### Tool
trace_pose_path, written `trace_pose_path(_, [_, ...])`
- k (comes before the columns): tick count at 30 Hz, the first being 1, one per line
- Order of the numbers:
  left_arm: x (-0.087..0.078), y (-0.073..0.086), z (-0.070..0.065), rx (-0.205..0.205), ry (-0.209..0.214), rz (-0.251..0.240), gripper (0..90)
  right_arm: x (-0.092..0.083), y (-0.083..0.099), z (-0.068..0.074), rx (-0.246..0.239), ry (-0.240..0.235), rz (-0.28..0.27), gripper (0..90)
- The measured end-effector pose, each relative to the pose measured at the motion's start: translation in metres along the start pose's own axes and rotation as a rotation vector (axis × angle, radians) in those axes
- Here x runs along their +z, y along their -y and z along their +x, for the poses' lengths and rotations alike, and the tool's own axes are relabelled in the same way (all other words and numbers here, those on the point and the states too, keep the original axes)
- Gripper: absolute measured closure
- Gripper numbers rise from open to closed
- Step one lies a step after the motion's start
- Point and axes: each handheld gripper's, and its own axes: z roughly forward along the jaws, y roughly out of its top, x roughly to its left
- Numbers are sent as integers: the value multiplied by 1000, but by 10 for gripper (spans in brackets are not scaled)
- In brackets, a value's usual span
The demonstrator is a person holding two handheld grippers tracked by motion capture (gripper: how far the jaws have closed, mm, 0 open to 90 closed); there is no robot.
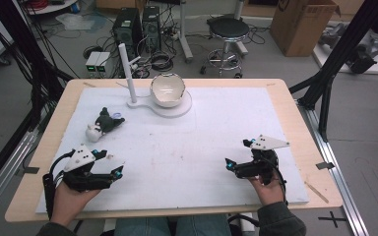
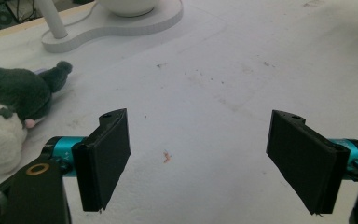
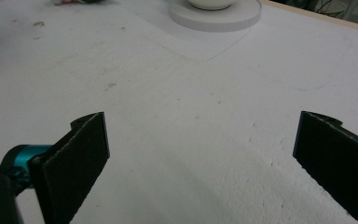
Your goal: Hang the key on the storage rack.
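A small plush toy (image 1: pixel 103 124), dark green with a white part, lies on its side at the left of the white board (image 1: pixel 202 142). At the back middle a white bowl (image 1: pixel 167 90) sits on a round white base (image 1: pixel 177 109), which has an upright white post (image 1: pixel 127 73) at its left end. My left gripper (image 1: pixel 110 162) rests near the front left, open and holding nothing, with the plush toy (image 2: pixel 9 98) just beyond its left jaw. My right gripper (image 1: pixel 237 153) rests at the front right, open and holding nothing. It faces the bowl's base (image 3: pixel 214 16) far ahead.
The board lies on a wooden table (image 1: pixel 305 147). Behind the table stand a round stool (image 1: pixel 229 29), computer towers (image 1: pixel 138 24) and a cardboard box (image 1: pixel 300 24), amid floor cables. Black frame struts (image 1: pixel 334 64) rise at the right and left.
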Motion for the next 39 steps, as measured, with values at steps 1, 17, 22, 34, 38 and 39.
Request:
trace_pose_path(1, [0,-2,0,5,7,2,217,0,0,0,0,0,0,27])
trace_pose_path(17, [-6,-37,32,57,29,43,264,-5,1,-1,-1,0,-5,27])
trace_pose_path(22, [-6,-45,43,60,25,59,264,-9,4,-1,8,-5,-1,28])
trace_pose_path(34, [-2,-64,72,48,0,96,284,-9,4,-1,1,-4,-6,28])
trace_pose_path(38, [1,-72,82,39,-5,114,286,-9,3,0,-3,-9,-9,28])
trace_pose_path(39, [2,-74,84,44,-10,121,286,-9,3,0,-3,-9,-9,28])
